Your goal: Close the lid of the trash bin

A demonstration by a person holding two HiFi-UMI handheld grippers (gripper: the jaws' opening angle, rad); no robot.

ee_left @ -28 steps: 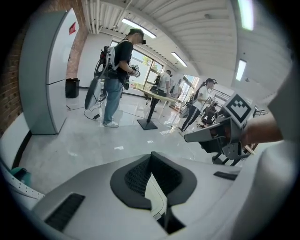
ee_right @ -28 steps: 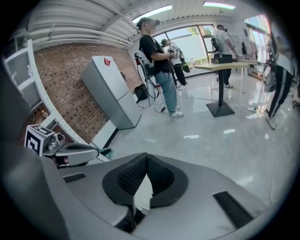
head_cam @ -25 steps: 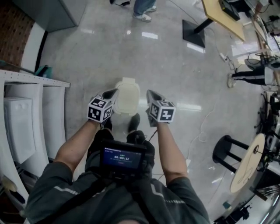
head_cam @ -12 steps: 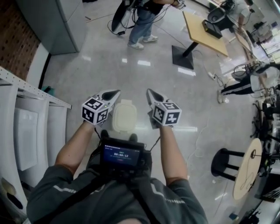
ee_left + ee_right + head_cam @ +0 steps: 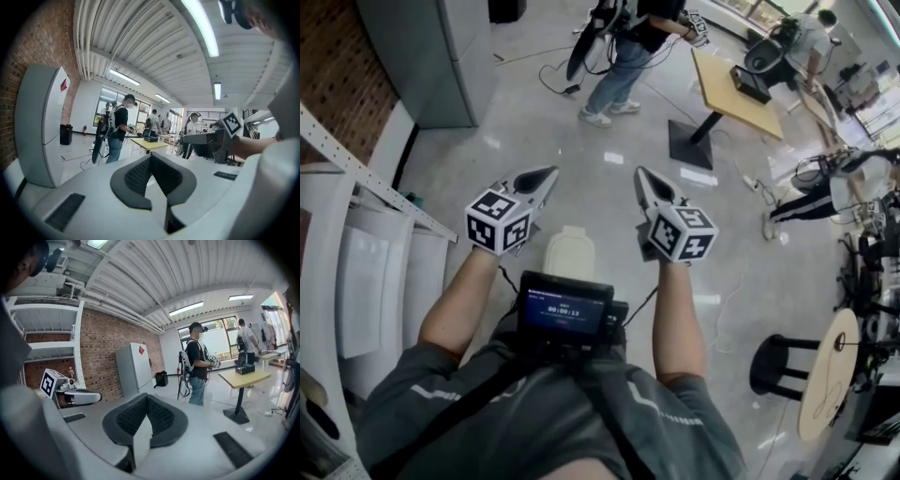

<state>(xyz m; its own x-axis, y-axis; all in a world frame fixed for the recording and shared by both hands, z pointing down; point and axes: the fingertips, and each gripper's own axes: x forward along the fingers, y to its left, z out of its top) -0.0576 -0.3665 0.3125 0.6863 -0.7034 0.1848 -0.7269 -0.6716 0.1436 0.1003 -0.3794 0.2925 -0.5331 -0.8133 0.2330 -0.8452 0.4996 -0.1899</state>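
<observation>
Past the trash bin [image 5: 569, 255] (closed) stand a person [image 5: 623, 47] and a table [image 5: 741, 73].

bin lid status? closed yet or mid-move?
Done, as far as the head view shows: the trash bin shows its cream lid lying flat on top. In hand: nothing. The left gripper and right gripper hang above the bin, off it, jaws together and empty. Left: nothing visible.
</observation>
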